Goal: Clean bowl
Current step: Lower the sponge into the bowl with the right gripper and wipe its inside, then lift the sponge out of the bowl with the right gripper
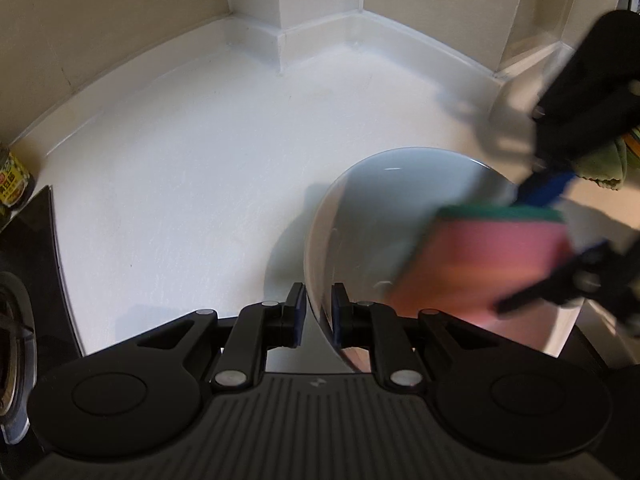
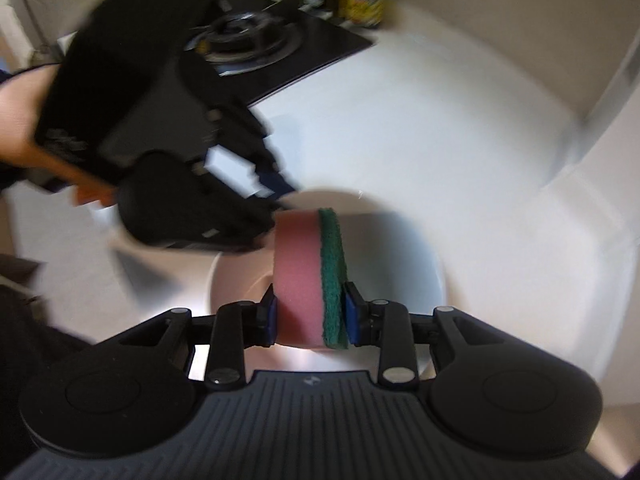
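A white bowl point(image 1: 372, 204) is held tilted above the white counter. My left gripper point(image 1: 319, 312) is shut on the bowl's rim, one finger inside and one outside. My right gripper point(image 2: 310, 316) is shut on a pink sponge with a green scouring side point(image 2: 308, 276). The sponge point(image 1: 480, 256) is inside the bowl, against its inner wall, and is blurred. In the right wrist view the bowl point(image 2: 400, 264) lies under the sponge, and the left gripper point(image 2: 276, 196) grips its far left rim.
A white counter point(image 1: 180, 184) runs to tiled walls with a corner pillar point(image 1: 320, 8). A black gas hob point(image 2: 256, 40) sits at the left, with jars and bottles point(image 2: 360, 0) behind it. A green cloth point(image 1: 604, 164) lies at the right.
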